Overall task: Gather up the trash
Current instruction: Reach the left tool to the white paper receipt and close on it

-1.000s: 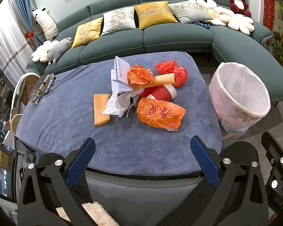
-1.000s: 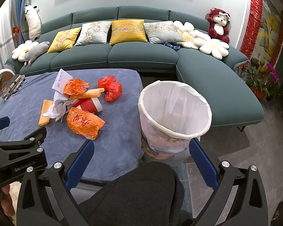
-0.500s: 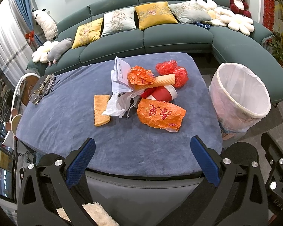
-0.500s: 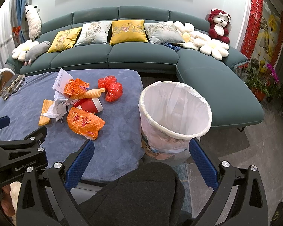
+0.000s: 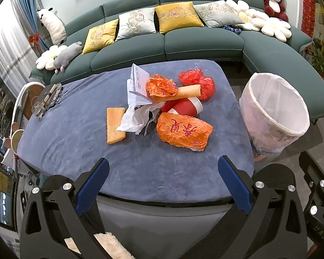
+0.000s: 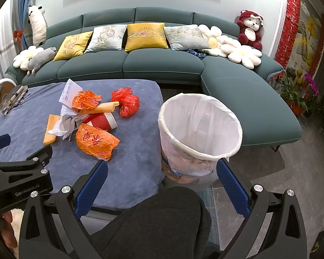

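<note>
We see the trash heaped mid-table: an orange bag (image 5: 184,131) nearest us, a red cup (image 5: 184,107) and crumpled paper (image 5: 134,119) behind it. The lined bin (image 6: 199,129) stands just beside the table (image 5: 75,142). Our left gripper (image 5: 162,184) and right gripper (image 6: 162,182) hover spread wide, holding nothing.

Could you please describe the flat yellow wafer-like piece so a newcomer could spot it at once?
Find the blue-covered table in front of the green sofa. The trash pile sits mid-table; the yellow piece lies flat at its left edge, beside the white tissue. It alone is a ribbed rectangle, not crumpled.
</note>
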Demonstrator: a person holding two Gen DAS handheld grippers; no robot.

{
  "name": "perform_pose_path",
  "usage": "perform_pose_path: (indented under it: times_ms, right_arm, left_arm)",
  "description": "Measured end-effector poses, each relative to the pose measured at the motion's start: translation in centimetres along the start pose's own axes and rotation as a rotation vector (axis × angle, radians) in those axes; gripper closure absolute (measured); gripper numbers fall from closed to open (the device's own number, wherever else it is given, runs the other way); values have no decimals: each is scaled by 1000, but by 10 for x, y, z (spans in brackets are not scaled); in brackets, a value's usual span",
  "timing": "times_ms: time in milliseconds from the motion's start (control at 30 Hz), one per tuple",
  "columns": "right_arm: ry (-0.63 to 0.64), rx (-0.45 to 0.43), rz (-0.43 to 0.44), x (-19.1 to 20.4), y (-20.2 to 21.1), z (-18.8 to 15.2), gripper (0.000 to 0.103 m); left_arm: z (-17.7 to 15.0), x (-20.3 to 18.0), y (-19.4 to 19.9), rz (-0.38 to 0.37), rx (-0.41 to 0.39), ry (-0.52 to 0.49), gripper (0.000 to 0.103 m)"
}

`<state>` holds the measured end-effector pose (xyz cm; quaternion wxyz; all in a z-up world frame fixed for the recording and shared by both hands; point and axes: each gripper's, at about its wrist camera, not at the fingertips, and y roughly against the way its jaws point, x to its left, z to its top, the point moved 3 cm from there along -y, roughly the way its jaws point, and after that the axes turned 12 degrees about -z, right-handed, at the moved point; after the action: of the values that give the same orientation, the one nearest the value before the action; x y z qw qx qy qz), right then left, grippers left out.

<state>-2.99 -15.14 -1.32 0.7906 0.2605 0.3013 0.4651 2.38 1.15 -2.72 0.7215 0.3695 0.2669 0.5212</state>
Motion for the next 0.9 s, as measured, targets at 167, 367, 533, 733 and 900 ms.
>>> perform_pose_path:
  times_ms: [167, 367, 533, 733, 900]
  right_arm:
    - [10, -20, 0, 5, 0, 4, 7]
    - [3, -74, -22, 15, -2, 15, 7]
    - [18, -61, -25, 31, -17, 20, 7]
    - [52, -26, 16, 60, -34, 27, 7]
    - [60, -21, 49, 83, -46, 40, 7]
  left_arm:
    - [0, 4, -3, -3, -19, 0, 7]
    - [3, 18, -14, -27, -31, 40, 7]
    - [6, 46, -34, -40, 2, 130, 7]
    - [16, 87, -56, -18, 18, 220, 7]
    - [35, 117, -75, -2, 7, 272, 7]
